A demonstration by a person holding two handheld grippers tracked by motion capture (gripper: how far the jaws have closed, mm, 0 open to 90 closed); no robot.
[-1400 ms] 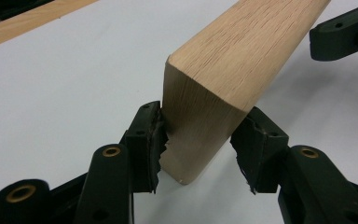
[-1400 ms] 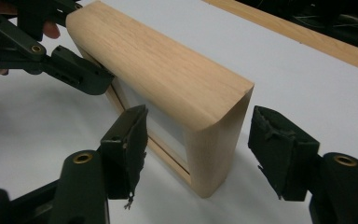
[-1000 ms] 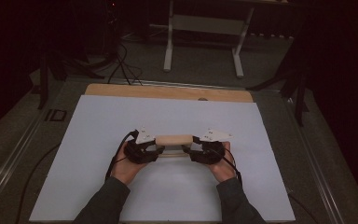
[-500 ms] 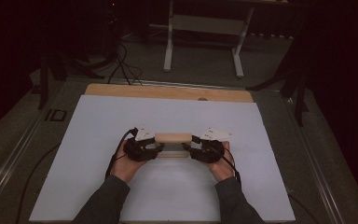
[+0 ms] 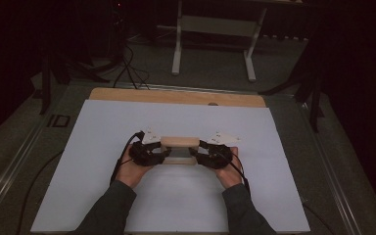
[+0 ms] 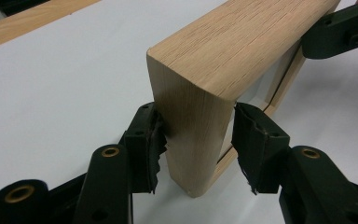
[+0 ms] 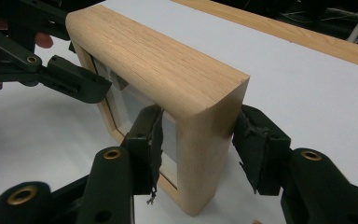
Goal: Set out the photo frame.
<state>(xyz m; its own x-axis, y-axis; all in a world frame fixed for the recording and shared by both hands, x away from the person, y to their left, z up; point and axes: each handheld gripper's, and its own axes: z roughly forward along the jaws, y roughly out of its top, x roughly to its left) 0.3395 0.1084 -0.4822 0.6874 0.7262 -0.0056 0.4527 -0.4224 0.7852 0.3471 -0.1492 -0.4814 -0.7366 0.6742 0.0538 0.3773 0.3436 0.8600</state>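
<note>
The left gripper [image 6: 198,142] clamps one end of a single pale wooden picture frame [image 6: 223,60], and the right gripper [image 7: 196,147] clamps its other end. The frame stands upright on one white sheet [image 5: 103,142] covering the wooden table [image 5: 176,96], mid-table.

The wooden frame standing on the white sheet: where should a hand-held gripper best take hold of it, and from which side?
Grip the wooden frame at a short upright end post, coming in from the end along its length. The post is narrow and flat-faced, so the two jaws can span its thickness. The left hand-held gripper and right hand-held gripper each straddle one end this way.
</note>
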